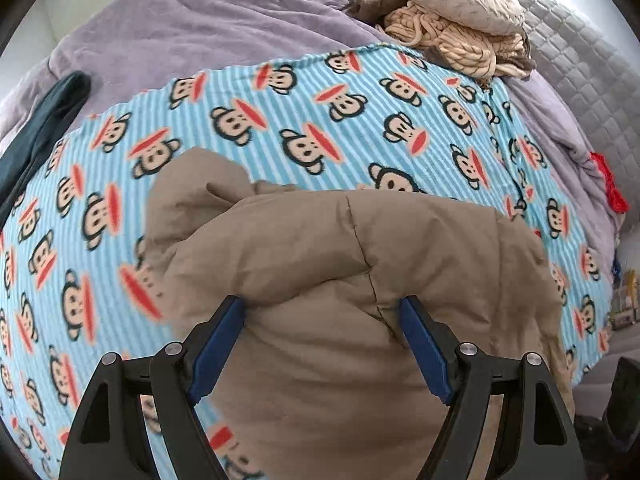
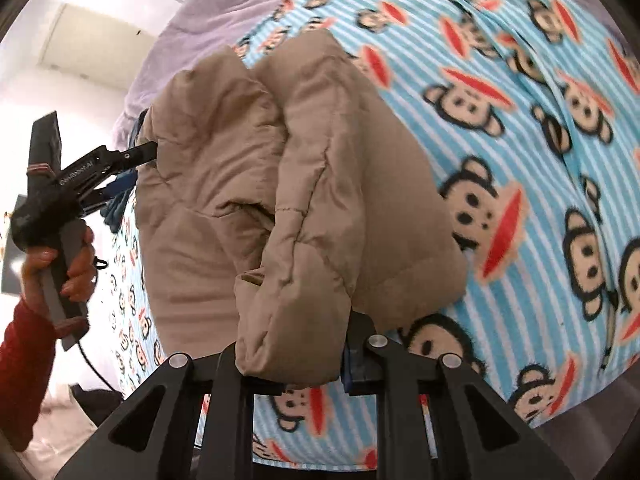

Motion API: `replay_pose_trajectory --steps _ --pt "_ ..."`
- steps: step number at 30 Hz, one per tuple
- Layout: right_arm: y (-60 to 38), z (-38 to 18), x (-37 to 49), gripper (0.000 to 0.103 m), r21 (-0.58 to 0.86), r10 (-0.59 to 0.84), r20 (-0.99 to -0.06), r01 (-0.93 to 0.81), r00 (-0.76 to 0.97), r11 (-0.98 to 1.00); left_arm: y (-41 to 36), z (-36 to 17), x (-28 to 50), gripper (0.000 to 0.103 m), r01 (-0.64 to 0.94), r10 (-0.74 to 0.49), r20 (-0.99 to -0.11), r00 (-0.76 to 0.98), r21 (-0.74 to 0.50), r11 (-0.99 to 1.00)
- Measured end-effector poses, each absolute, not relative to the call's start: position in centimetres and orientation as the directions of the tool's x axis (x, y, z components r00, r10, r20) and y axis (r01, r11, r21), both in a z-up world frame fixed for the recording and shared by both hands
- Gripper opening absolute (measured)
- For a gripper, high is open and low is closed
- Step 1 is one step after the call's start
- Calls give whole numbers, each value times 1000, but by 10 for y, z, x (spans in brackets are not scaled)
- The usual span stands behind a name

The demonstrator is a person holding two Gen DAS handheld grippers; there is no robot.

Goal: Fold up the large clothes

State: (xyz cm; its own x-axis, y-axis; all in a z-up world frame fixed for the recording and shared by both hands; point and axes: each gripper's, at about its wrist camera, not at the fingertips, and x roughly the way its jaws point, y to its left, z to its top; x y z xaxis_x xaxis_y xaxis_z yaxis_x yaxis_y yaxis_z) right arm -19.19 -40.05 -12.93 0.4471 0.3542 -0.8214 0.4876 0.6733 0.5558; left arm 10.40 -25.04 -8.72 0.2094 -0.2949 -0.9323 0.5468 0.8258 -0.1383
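Observation:
A tan padded jacket (image 1: 320,248) lies bunched on a blue striped monkey-print blanket (image 1: 280,120). In the left wrist view my left gripper (image 1: 322,304) stands wide, its blue pads (image 1: 216,352) on either side of a thick roll of the jacket, and I cannot see them squeezing it. The right wrist view shows the jacket (image 2: 320,160) folded into a long bundle. Its near end is pinched in my right gripper (image 2: 290,360), which is shut on it. The left gripper (image 2: 136,168) sits at the bundle's far left edge, held by a hand (image 2: 76,264).
A purple duvet (image 1: 200,20) lies beyond the blanket, with a heap of beige knitwear and a cushion (image 1: 460,40) on it. A dark garment (image 1: 48,120) lies at the left and a red item (image 1: 612,188) at the right edge. The person's red sleeve (image 2: 24,360) is at lower left.

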Motion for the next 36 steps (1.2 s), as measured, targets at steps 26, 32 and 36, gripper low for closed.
replay_pose_trajectory --steps 26,32,36 --pt "-407 -92 -147 38 303 204 -908 236 366 923 -325 -112 85 81 588 -190 -940 283 13 808" --pt "-399 -126 -145 38 327 261 -919 202 296 923 -276 -74 69 81 520 -204 -934 295 -22 854" --pt "-400 -134 -146 39 348 287 -917 204 277 915 -231 -70 47 81 445 -153 -950 274 -16 896"
